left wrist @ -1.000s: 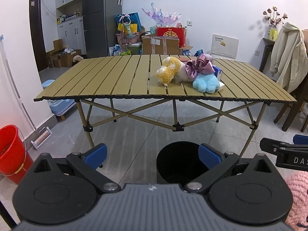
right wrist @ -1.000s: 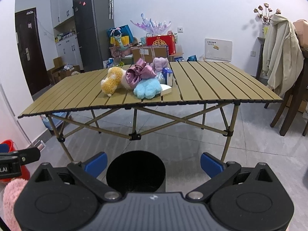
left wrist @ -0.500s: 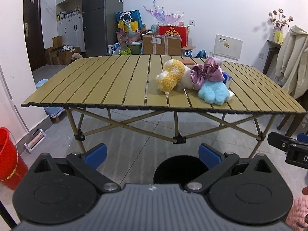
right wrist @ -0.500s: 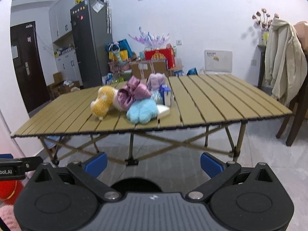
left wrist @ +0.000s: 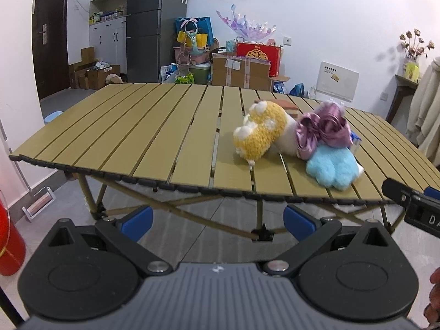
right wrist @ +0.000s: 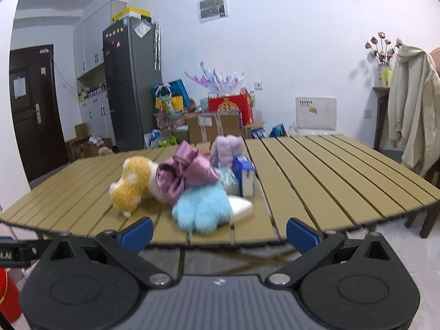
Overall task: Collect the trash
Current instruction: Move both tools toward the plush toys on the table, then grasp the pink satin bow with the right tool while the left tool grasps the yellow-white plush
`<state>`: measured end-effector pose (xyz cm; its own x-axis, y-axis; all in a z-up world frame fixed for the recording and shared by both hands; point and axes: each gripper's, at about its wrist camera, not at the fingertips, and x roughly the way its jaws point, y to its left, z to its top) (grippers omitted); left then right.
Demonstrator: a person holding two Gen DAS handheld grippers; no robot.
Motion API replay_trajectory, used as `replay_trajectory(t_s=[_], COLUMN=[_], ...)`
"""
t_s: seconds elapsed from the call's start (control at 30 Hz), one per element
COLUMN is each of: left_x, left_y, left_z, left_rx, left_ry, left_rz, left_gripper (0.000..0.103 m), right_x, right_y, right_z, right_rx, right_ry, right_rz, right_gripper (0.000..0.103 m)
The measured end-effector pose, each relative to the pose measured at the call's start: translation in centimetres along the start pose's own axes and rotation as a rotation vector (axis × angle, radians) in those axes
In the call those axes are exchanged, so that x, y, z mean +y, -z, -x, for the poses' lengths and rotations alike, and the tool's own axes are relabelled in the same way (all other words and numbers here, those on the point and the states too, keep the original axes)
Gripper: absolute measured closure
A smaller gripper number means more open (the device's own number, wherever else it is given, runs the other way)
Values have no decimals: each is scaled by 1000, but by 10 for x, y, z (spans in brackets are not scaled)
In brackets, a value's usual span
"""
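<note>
Approach to the cluttered surface point(left wrist: 154, 137), seen from both wrist cameras. We hold the left gripper point(left wrist: 217, 221) and the right gripper point(right wrist: 218, 231) short of the near edge, each with its fingers spread wide apart and nothing between them.

The pile sits on the slatted top near that edge: a yellow plush paw point(right wrist: 132, 183) on the left, a purple satin bow point(right wrist: 183, 174) against it, a blue plush paw point(right wrist: 203, 210) in front, and a lilac plush piece point(right wrist: 228, 148) behind. The likely trash lies among these: a blue-and-white carton point(right wrist: 244, 174) standing upright just right of the bow, a crinkled clear wrapper point(right wrist: 228, 181) touching its left side, and a flat white pad point(right wrist: 240, 207) partly under the blue paw. We judge these, not the toys, to be the targets, though the pictures alone do not settle which items count as trash.

To do this step well, we bring the right gripper in over the edge toward the carton, which stands free on its right side, and close across its narrow faces. We keep the fingers clear of the blue paw's fur, since snagging it would drag the pile. The wrapper is thin and may slip, so we pinch it where it bunches. No bin is in view.
</note>
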<state>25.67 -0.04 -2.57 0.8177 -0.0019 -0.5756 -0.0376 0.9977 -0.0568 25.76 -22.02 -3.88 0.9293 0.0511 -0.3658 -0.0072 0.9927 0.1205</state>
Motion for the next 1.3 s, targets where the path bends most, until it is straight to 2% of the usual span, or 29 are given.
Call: replay_trajectory(t_s=[0.1,0.2,0.43,0.6,0.73,0.83,0.97,1.07,1.3], left_x=[0,2,10,11,10,9,8,8,9], left_y=[-10,-25,-59,-75,-81,-81,-82,-80,-77], left_z=[-20,-39,-73,-84,-92,-99,-105,-109,-110], left_rx=[-13,-34,-70,-97,-103,-104,-108,-103,-96], left_ry=[-17,-40,-66,-60,-45,-43,-46,-46,-47], left_rz=[13,36,57,49,34,19,0,-5,21], left_gripper=[0,0,0,0,0,0,0,0,0], right_x=[5,12,40,52,54,56,53,51,45], right_y=[-9,-17,-25,-30,-30,-25,-21,-20,-20], right_z=[-27,-58,-108,-144,-166,-176,-182,-182,-173], right_rx=[-42,-44,-102,-71,-40,-31,-34,-38,-80], right_ry=[-24,-54,-37,-6,-32,-54,-47,-59,-84], right_rz=[0,13,98,130,124,118,102,95,74], right_gripper=[0,0,0,0,2,13,47,65,72])
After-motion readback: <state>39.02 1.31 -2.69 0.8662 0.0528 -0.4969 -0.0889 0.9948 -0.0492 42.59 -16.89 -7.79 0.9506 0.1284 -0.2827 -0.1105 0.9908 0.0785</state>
